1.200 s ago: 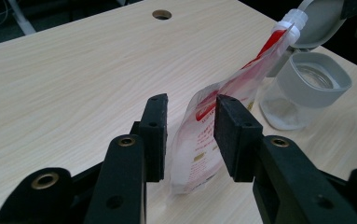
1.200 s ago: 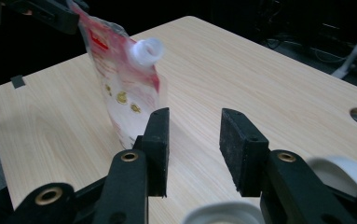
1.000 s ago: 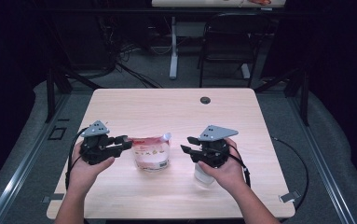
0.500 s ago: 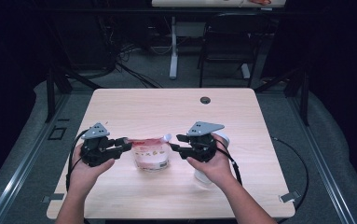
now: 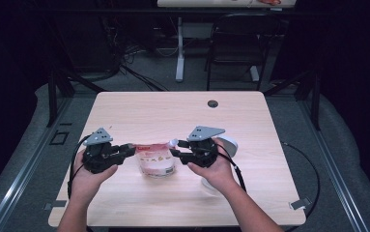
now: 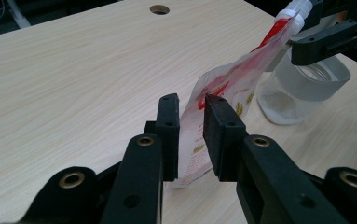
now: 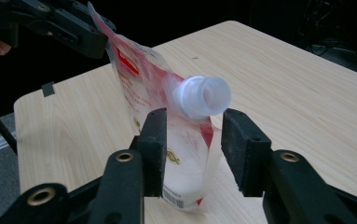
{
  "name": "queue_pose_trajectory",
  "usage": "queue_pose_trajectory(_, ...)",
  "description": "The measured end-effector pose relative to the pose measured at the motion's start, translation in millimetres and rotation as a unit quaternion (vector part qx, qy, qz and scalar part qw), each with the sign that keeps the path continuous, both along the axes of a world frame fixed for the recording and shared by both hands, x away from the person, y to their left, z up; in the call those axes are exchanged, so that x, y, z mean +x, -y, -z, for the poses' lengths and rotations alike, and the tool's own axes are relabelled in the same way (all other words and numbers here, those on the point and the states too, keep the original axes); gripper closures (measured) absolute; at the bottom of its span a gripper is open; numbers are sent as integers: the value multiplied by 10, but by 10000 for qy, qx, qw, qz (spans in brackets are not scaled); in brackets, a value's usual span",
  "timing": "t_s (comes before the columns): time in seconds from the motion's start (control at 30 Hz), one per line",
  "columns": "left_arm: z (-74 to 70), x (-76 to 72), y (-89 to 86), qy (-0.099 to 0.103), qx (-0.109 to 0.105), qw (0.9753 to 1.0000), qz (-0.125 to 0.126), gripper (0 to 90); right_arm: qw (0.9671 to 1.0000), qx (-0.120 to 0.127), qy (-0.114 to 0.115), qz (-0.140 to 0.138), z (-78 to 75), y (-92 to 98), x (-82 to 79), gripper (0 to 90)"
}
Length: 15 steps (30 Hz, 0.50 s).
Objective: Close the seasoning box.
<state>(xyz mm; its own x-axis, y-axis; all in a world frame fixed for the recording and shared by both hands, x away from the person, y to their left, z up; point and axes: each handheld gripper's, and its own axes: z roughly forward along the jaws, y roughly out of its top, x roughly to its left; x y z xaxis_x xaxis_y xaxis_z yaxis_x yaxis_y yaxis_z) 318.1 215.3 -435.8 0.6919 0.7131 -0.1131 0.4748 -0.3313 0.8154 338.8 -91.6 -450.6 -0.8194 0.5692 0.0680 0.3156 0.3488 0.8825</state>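
Left gripper (image 6: 191,105) clamps one corner of a red-and-white spout pouch (image 5: 156,159) — right gripper (image 7: 192,119), jaws apart, brackets its capped spout (image 7: 202,96), glass jar (image 6: 302,84) nearby.

A lab or recording studio is suggested by the wooden bench (image 5: 173,116), black curtains (image 5: 347,58), floor cables (image 5: 139,77) and a chair (image 5: 233,48).

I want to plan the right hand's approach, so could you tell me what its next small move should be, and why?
Probably ease the right gripper up and shut it on the white spout. Its jaws stand open just below the spout, gripping nothing, while the left gripper already pinches the pouch at its far corner.
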Motion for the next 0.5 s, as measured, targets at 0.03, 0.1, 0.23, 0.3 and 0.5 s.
queue_pose_trajectory(0.03,0,0,0,0,0,10000,0,762,10000,24,22,5,-6,-5,-5,639)
queue_pose_trajectory(0.1,-1,1,3,3,1,10000,4,768,10000,17,58,6,-17,-9,-14,658)
queue_pose_trajectory(0.23,-4,2,9,8,17,10000,-5,778,10000,2,43,41,-19,-1,-8,704)
queue_pose_trajectory(0.3,-5,2,11,15,26,10000,-16,788,10000,13,31,32,-20,0,-8,706)
queue_pose_trajectory(0.5,0,6,10,32,-5,10000,-10,801,10000,-16,44,43,-24,-4,-23,711)
